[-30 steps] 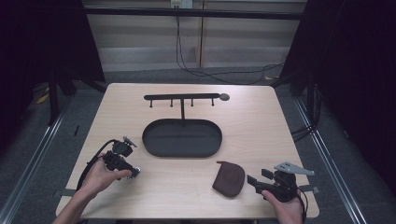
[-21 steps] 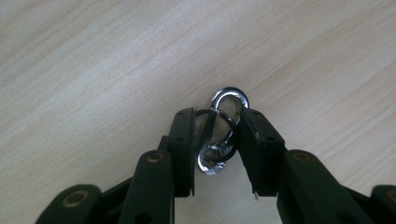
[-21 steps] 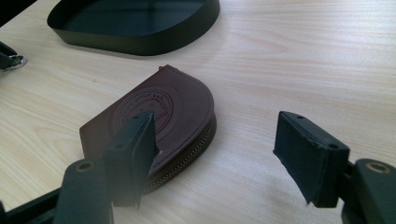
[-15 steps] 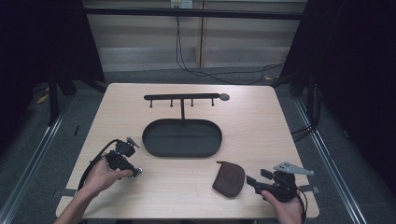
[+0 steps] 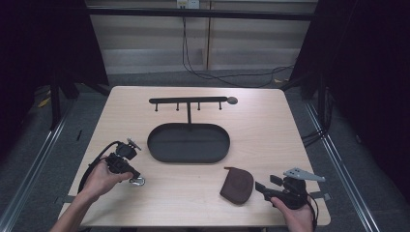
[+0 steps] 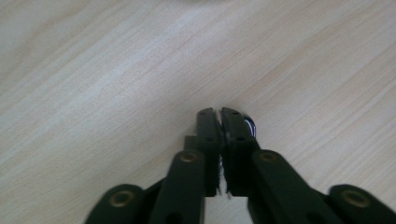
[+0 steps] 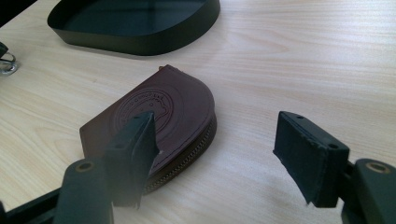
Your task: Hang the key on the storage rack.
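Observation:
A brown leather zip pouch (image 5: 237,185) lies flat near the table's front right, embossed side up (image 7: 161,116). My right gripper (image 5: 261,187) rests just right of it, open, its left jaw over the pouch's edge and its right jaw above bare wood (image 7: 217,135). At the front left my left gripper (image 5: 134,177) points down at the table, its jaws shut (image 6: 218,114). A small metal ring (image 5: 138,181) sits at its tips, and a shiny sliver of that ring (image 6: 251,125) peeks out beside one jaw. The ring's edge (image 7: 6,63) also appears far off in the right gripper view.
A black oval tray (image 5: 188,143) stands mid-table with a black hook rack (image 5: 189,102) rising behind it. The light wood table (image 5: 261,130) has open room at the right and back. Cables (image 5: 94,162) trail from the left gripper.

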`<state>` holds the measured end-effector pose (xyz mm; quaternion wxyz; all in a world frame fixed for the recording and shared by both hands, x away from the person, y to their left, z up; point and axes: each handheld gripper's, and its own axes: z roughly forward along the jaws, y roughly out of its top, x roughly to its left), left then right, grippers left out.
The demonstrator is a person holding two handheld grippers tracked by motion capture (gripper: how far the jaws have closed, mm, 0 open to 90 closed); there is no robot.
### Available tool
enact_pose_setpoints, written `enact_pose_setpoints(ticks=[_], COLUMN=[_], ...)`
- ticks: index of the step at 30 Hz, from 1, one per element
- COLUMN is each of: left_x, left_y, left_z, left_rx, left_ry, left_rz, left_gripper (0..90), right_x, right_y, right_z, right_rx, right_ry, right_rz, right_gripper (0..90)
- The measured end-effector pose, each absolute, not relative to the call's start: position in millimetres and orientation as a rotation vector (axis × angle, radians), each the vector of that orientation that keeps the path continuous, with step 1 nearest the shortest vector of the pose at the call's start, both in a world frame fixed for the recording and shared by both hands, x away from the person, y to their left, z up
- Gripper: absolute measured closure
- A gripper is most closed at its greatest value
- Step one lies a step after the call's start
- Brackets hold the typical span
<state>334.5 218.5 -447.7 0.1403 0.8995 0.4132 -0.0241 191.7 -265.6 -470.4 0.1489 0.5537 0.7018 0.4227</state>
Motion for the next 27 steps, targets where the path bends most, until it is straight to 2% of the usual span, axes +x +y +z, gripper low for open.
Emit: enact_pose_setpoints(ticks=[16,27], left_x=[335,333], left_y=[218,222], left_z=[-447,-424], left_rx=[2.654,2.695], left_ry=[1.167,1.096], left_rz=[-0.085,-0.101], left_gripper=[89.3,89.4], right_x=[192,192], right_y=[-265,-266], right_z=[-471,-471], right_rx=[1.591,1.592], right_ry=[2.019,2.018], right_rz=[1.212,1.212], right_gripper=[29.5,29.4])
